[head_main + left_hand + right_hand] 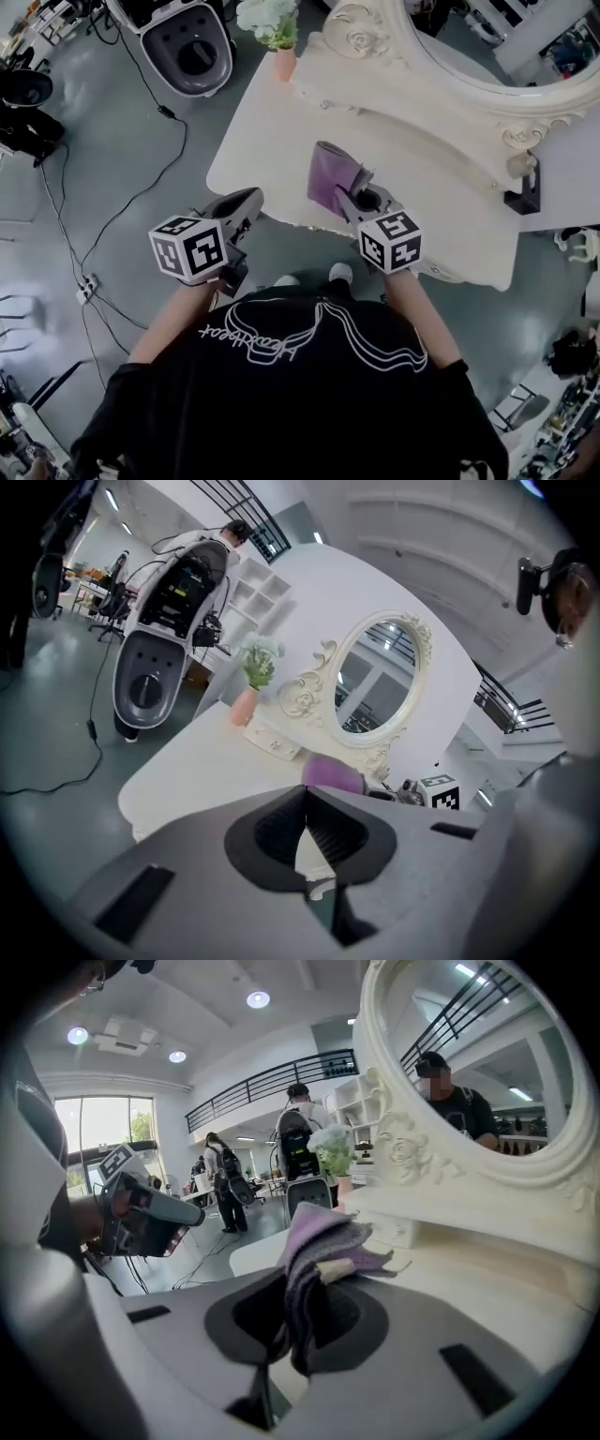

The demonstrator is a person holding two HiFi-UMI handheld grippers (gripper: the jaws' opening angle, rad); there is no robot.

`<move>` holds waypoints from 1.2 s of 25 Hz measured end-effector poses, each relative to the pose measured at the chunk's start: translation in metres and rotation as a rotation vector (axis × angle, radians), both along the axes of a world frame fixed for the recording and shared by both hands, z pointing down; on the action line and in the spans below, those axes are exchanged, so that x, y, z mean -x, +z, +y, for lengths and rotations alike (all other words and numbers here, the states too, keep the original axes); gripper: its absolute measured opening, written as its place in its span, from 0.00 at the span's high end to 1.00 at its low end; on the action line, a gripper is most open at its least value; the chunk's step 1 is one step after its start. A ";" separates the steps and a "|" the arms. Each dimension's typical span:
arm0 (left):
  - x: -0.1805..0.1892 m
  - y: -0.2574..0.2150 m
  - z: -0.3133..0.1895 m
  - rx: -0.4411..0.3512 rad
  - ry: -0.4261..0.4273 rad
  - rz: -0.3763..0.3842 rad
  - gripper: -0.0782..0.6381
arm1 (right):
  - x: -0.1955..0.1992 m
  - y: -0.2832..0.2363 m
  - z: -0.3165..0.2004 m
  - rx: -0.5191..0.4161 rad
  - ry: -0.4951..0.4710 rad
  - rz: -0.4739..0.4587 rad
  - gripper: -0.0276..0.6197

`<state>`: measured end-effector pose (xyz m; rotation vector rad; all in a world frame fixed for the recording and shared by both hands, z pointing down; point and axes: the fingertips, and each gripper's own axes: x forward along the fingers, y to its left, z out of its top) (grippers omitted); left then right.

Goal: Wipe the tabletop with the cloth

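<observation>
A purple cloth stands bunched above the white tabletop, clamped in my right gripper near the table's front edge. In the right gripper view the cloth sticks up from between the jaws of that gripper, its folds spilling over the tips. My left gripper hovers at the table's near left edge, apart from the cloth. In the left gripper view its jaws meet with nothing between them, and the cloth shows beyond.
An ornate white mirror stands along the back of the table. A pink vase of pale flowers sits at the far left corner. A white machine and cables lie on the floor to the left.
</observation>
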<state>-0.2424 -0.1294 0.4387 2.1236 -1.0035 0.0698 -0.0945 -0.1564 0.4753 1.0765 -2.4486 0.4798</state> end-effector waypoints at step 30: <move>0.165 0.055 0.049 0.111 -0.275 0.050 0.88 | 0.214 0.092 -0.069 0.052 -0.178 0.278 0.88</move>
